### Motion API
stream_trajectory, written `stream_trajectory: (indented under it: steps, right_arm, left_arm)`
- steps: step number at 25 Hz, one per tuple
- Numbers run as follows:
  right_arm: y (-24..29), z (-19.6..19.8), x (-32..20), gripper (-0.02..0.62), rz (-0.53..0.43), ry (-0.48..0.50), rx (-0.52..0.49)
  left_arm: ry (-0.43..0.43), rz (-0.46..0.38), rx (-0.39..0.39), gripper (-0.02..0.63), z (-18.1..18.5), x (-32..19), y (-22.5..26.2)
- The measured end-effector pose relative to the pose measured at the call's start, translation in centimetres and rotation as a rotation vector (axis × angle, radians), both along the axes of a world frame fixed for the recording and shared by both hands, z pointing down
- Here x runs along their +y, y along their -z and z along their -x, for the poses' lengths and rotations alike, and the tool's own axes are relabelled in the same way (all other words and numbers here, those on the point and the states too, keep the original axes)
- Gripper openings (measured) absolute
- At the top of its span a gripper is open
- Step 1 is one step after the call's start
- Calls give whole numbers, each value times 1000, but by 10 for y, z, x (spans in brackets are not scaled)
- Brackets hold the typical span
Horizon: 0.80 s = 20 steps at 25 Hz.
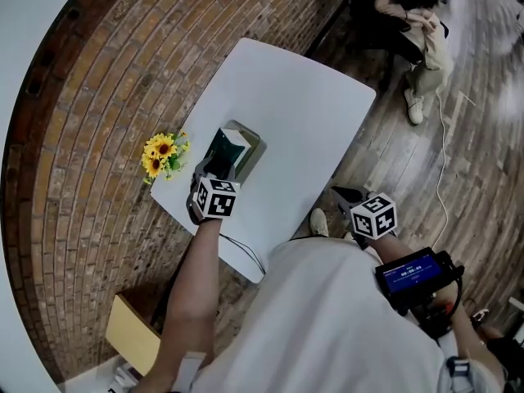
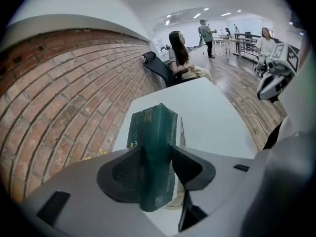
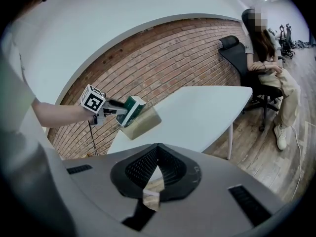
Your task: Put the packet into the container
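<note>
jutting from the container (image 1: 250, 137), 1 green packet (image 1: 224, 149).

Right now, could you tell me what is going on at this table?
A person is working with two hand-held grippers. The left gripper is shut on a green packet and holds it at the container on the white table, seemingly partway in. The right gripper is shut and empty, off to the side of the table.
</note>
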State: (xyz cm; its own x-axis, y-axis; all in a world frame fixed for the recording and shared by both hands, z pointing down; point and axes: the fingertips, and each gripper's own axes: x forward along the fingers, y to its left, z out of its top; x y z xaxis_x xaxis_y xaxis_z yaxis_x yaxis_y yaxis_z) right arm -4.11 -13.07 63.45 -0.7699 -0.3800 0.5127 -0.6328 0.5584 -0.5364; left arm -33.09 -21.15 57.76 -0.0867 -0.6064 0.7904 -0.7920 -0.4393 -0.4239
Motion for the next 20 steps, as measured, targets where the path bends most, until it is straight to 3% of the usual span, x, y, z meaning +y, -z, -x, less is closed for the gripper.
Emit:
stream_trajectory:
  steps: [10, 20]
  right_arm:
    - [-8, -11, 0, 6, 27, -38, 25]
    - [-16, -28, 2, 6, 46, -92, 45]
  left_arm:
    - [51, 118, 80, 207, 3, -16, -31]
    - [9, 203, 4, 209, 7, -29, -68]
